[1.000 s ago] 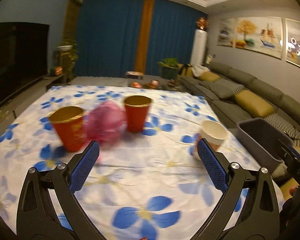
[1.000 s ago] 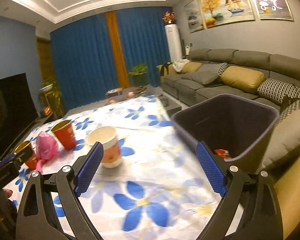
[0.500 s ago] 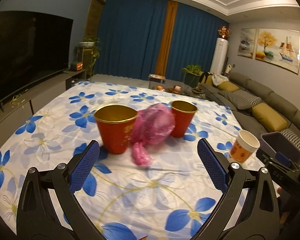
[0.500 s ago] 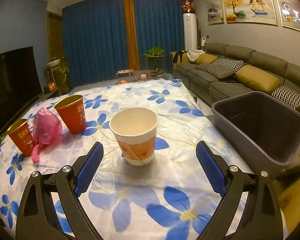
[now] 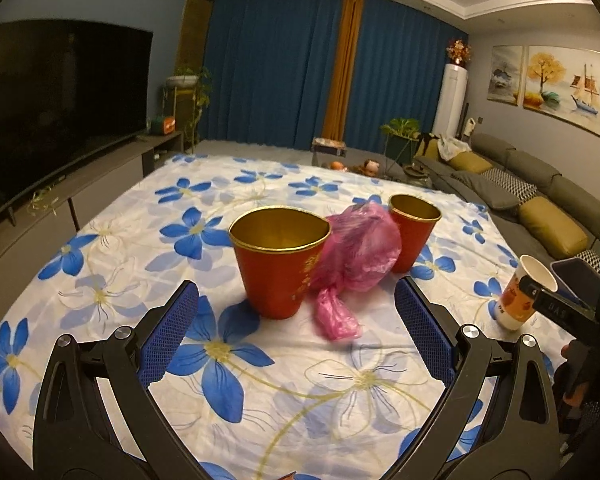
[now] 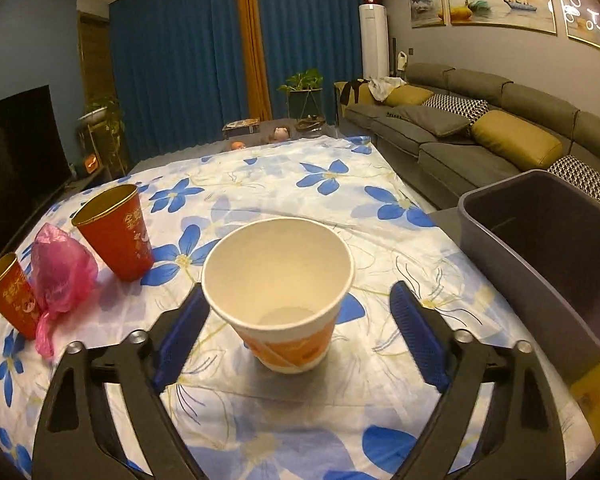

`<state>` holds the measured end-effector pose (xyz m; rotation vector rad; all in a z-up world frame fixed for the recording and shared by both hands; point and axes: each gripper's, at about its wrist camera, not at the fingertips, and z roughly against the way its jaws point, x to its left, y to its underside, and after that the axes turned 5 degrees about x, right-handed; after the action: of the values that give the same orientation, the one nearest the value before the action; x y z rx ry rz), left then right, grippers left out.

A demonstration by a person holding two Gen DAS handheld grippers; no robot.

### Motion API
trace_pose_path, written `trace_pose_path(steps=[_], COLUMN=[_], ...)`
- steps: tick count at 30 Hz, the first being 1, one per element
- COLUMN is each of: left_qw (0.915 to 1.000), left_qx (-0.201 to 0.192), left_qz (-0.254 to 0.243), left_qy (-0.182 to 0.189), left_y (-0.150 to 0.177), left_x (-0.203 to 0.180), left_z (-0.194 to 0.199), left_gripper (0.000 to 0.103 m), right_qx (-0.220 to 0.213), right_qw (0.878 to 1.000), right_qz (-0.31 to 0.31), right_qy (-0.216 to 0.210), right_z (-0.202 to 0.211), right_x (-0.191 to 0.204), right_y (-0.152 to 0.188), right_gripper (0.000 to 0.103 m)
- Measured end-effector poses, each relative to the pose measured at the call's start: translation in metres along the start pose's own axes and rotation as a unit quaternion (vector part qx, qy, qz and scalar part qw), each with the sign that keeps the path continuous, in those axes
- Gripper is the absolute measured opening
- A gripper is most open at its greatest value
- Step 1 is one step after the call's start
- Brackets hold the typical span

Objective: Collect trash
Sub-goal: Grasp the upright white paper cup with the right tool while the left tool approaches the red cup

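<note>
Two red cups with gold insides stand on the flowered tablecloth. The nearer red cup [image 5: 278, 260] is just ahead of my open left gripper [image 5: 296, 328]. A crumpled pink plastic bag [image 5: 354, 264] lies between it and the farther red cup [image 5: 412, 236]. A white and orange paper cup [image 6: 280, 292] stands upright between the open fingers of my right gripper [image 6: 300, 324]; the left finger is close to it. It also shows in the left wrist view [image 5: 522, 298]. The red cups [image 6: 114, 232] [image 6: 10, 296] and the bag [image 6: 60, 272] lie to the left in the right wrist view.
A grey bin [image 6: 548, 256] stands off the table's right edge, before a grey sofa [image 6: 480, 132]. A dark TV [image 5: 56, 108] on a low cabinet runs along the left. The other gripper's body [image 5: 572, 316] shows at the right of the left wrist view.
Both grippers have moved forward. The near red cup and the pink bag are closer to my left gripper. The paper cup now sits between the right gripper's fingers.
</note>
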<state>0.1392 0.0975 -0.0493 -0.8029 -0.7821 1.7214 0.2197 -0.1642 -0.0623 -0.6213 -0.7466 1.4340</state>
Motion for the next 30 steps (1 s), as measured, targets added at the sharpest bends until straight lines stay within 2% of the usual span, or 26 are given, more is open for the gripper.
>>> trace_pose_path(steps=[2, 4, 7, 16, 24, 28, 30], left_qw=[1.0000, 1.0000, 0.9999, 0.9994, 0.9990, 0.9987, 0.9984], left_qx=[0.006, 0.009, 0.013, 0.031, 0.042, 0.044, 0.049], left_qz=[0.003, -0.001, -0.005, 0.006, 0.016, 0.026, 0.029], left_qy=[0.006, 0.004, -0.002, -0.011, 0.003, 0.005, 0.009], left_y=[-0.002, -0.003, -0.007, -0.021, -0.028, -0.030, -0.031], left_x=[0.004, 0.006, 0.009, 0.015, 0.014, 0.021, 0.023], left_z=[-0.007, -0.013, -0.025, -0.062, -0.081, -0.084, -0.086], left_gripper=[0.096, 0.096, 0.096, 0.096, 0.096, 0.088, 0.080], right_qx=[0.001, 0.003, 0.001, -0.021, -0.027, -0.026, -0.028], right_qw=[1.000, 1.000, 1.000, 0.999, 0.999, 0.999, 0.999], right_qz=[0.000, 0.001, 0.001, -0.014, -0.010, -0.010, -0.008], right_qy=[-0.003, -0.005, -0.009, -0.023, -0.034, -0.039, -0.039], right_z=[-0.002, -0.004, -0.005, 0.009, 0.013, 0.013, 0.014], right_x=[0.002, 0.004, 0.005, -0.004, -0.002, -0.001, 0.001], right_y=[-0.001, -0.002, -0.003, 0.001, 0.002, 0.003, 0.003], right_gripper=[0.078, 0.064, 0.062, 0.062, 0.062, 0.062, 0.062])
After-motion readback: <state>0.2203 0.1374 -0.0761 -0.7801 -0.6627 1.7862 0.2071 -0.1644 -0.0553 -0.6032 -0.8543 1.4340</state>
